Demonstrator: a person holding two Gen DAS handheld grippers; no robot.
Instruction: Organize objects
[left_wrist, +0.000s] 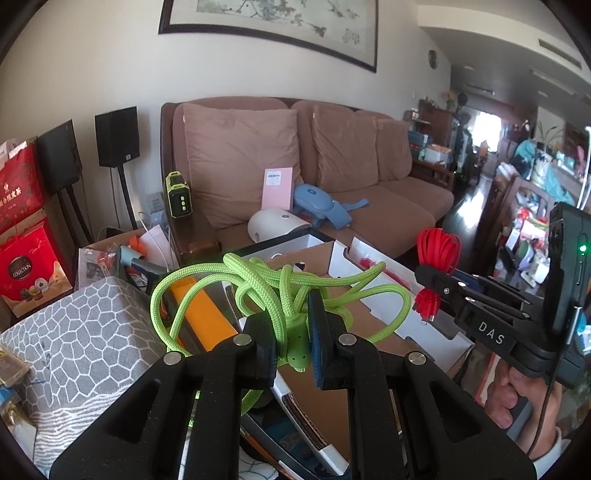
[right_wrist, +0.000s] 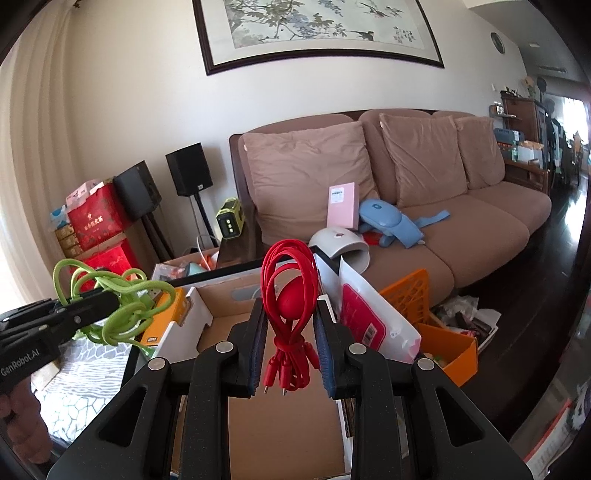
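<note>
Your left tongs (left_wrist: 295, 341) are clamped on the green cable (left_wrist: 236, 284), pinching its moulded end while the loose loops spill forward and to the left; your right tongs (right_wrist: 290, 345) are closed on the coiled red cable (right_wrist: 290, 288), which stands upright between the pads with its plugs hanging down towards you. Both bundles hang above the open cardboard box (right_wrist: 221, 299), so the relation that matters is straight down: the box floor lies directly beneath the red coil, while the green tangle sits over the box's left edge, above an orange packet (left_wrist: 207, 314). In my judgement the right hand is the better placed to lower first, since its cable is compact and its long axis already points into the box. Watch the white flaps (right_wrist: 177, 332) at the left and the pink-and-white pouch (right_wrist: 369, 317) leaning just beside the right tongs; the green loops could snag on either. The orange basket (right_wrist: 436, 325) stands further right, and the sofa (right_wrist: 480, 221) behind holds a white dome-shaped gadget (right_wrist: 340, 245) and a blue one (right_wrist: 388, 221), well apart from both hands.
</note>
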